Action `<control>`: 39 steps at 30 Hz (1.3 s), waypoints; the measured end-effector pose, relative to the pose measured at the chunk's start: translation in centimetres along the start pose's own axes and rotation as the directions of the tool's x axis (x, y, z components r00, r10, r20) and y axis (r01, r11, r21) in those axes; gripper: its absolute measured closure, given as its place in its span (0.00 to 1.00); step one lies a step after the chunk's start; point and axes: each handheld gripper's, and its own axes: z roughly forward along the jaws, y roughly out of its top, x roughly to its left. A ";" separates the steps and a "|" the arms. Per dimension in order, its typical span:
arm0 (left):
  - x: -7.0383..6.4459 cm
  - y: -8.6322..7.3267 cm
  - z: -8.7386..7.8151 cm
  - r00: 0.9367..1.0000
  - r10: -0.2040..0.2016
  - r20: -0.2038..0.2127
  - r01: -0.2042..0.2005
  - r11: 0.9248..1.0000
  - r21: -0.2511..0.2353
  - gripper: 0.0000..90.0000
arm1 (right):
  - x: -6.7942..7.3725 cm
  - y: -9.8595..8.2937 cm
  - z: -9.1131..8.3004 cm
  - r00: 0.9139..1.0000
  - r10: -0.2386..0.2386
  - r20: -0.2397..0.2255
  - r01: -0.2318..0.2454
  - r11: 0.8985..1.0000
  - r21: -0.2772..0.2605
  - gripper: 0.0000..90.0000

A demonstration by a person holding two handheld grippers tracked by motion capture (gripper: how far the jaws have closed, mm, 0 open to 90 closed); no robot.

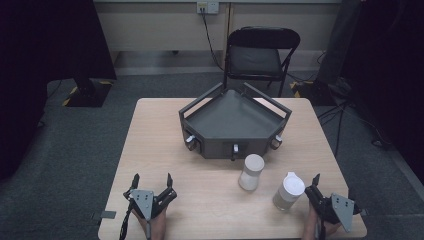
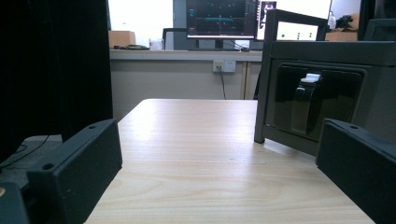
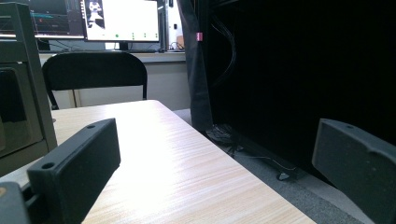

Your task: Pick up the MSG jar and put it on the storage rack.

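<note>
Pale wood table (image 1: 150,130) carries 2 capped jars: one (image 1: 288,191) just beside the right gripper (image 1: 332,192), another (image 1: 251,171) near the grey tray (image 1: 235,120). Both grippers rest at the near edge with jaws spread wide and nothing between them; the left gripper (image 1: 152,187) sits well apart from the jars. Risk, as I judge it: a jaw closing off-centre could tip the tall, narrow near jar toward the table's edge
</note>
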 end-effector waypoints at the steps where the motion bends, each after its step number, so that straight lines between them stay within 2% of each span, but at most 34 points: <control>1: 0.0 0.0 0.0 1.000 0.000 0.001 0.000 1.000 0.000 0.00 | 0.0 0.0 0.0 1.000 0.000 0.000 0.000 1.000 0.000 0.00; 15: 0.1 0.6 0.0 1.000 -0.018 0.000 0.018 1.000 0.015 0.00 | 0.1 0.0 0.0 1.000 0.000 0.003 0.000 1.000 0.000 0.00; 17: 0.4 1.1 -0.2 0.999 -0.025 0.019 0.025 1.000 0.018 0.00 | 0.1 0.0 0.0 1.000 0.000 0.003 0.000 1.000 0.000 0.00; 19: 0.4 1.4 -0.4 1.000 -0.023 0.019 0.022 1.000 0.011 0.00 | 0.1 0.0 0.0 1.000 0.000 0.003 0.000 1.000 0.000 0.00; 24: 0.7 2.6 -0.6 0.998 -0.050 0.040 0.050 0.999 -0.010 0.00 | 0.1 0.0 0.0 1.000 0.000 0.003 0.000 1.000 0.000 0.00; 27: 0.6 3.0 -0.6 0.998 -0.044 0.048 0.045 0.999 -0.016 0.00 | 0.1 0.0 0.0 1.000 0.000 0.004 0.000 1.000 0.000 0.00; 31: 0.3 4.0 -0.4 0.995 -0.051 0.080 0.053 0.998 -0.021 0.00 | 0.1 0.0 0.0 1.000 0.000 0.006 0.000 1.000 0.000 0.00; 39: -0.3 4.5 -0.2 0.990 -0.050 0.130 0.053 0.998 -0.017 0.00 | 0.1 0.0 0.0 1.000 0.000 0.007 0.000 1.000 0.000 0.00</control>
